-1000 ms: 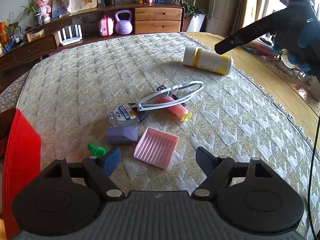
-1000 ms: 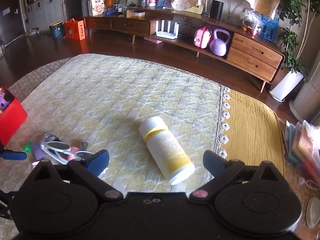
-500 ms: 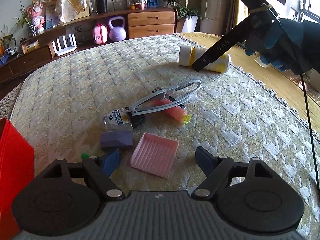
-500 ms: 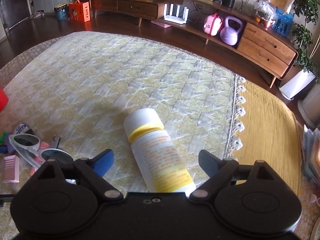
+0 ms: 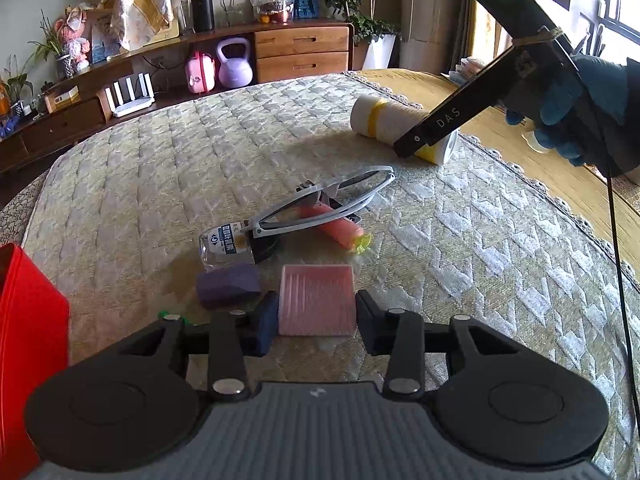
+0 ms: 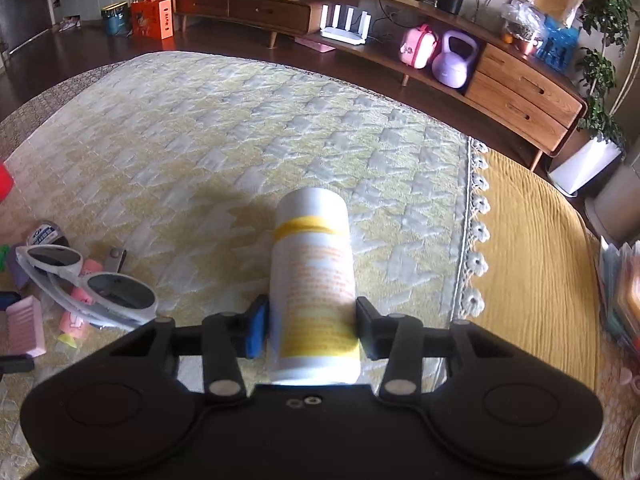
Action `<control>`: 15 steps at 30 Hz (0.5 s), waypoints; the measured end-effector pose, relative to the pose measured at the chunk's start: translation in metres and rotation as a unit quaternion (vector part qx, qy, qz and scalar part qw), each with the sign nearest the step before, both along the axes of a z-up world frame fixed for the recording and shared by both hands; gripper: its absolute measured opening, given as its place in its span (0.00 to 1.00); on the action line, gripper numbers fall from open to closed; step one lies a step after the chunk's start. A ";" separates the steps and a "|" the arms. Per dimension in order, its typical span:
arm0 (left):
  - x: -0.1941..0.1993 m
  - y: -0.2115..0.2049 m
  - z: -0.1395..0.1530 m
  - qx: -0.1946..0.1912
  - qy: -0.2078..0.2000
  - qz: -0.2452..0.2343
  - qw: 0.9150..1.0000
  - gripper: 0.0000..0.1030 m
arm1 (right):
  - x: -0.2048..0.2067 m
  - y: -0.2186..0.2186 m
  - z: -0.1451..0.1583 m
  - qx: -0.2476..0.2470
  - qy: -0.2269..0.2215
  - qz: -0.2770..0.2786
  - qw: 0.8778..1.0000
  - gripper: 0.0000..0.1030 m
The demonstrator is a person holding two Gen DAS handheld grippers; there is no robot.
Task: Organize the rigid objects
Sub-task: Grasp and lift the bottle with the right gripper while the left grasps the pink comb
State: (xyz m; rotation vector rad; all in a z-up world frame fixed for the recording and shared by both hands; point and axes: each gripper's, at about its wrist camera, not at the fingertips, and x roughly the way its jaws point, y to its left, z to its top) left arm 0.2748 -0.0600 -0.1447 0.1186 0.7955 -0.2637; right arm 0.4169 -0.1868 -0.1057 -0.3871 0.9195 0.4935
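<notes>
My left gripper (image 5: pixel 316 322) is shut on a pink ribbed tray (image 5: pixel 317 300) lying on the quilted bed. Beyond it lie a purple block (image 5: pixel 228 285), a small clear bottle (image 5: pixel 226 245), white sunglasses (image 5: pixel 324 202) and a pink tube (image 5: pixel 334 227). My right gripper (image 6: pixel 310 330) is shut on a white bottle with yellow label (image 6: pixel 312 276) lying on its side near the bed's fringed edge. That bottle also shows in the left wrist view (image 5: pixel 394 126), partly behind the right gripper's body.
A red bin (image 5: pixel 28 344) stands at the left by my left gripper. A green piece (image 5: pixel 162 314) peeks out behind the left finger. A wooden sideboard (image 6: pixel 520 88) with a purple kettlebell (image 6: pixel 456 60) runs along the far wall.
Both grippers moved forward and closed: the left around the pink tray, the right around the white bottle. Both were open a second ago.
</notes>
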 end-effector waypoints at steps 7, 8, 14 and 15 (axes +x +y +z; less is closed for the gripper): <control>-0.005 0.004 0.004 -0.008 0.009 0.021 1.000 0.39 | -0.033 -0.001 0.001 0.016 -0.003 -0.049 0.999 0.43; -0.007 0.006 0.006 -0.011 0.009 0.025 1.000 0.39 | -0.039 -0.001 0.002 0.016 -0.004 -0.056 0.998 0.43; -0.020 0.011 0.017 -0.024 0.009 0.038 0.999 0.39 | -0.074 -0.002 0.015 0.037 -0.007 -0.081 0.996 0.43; -0.023 0.012 0.019 -0.025 0.008 0.041 0.999 0.39 | -0.080 -0.002 0.018 0.041 -0.007 -0.084 0.996 0.43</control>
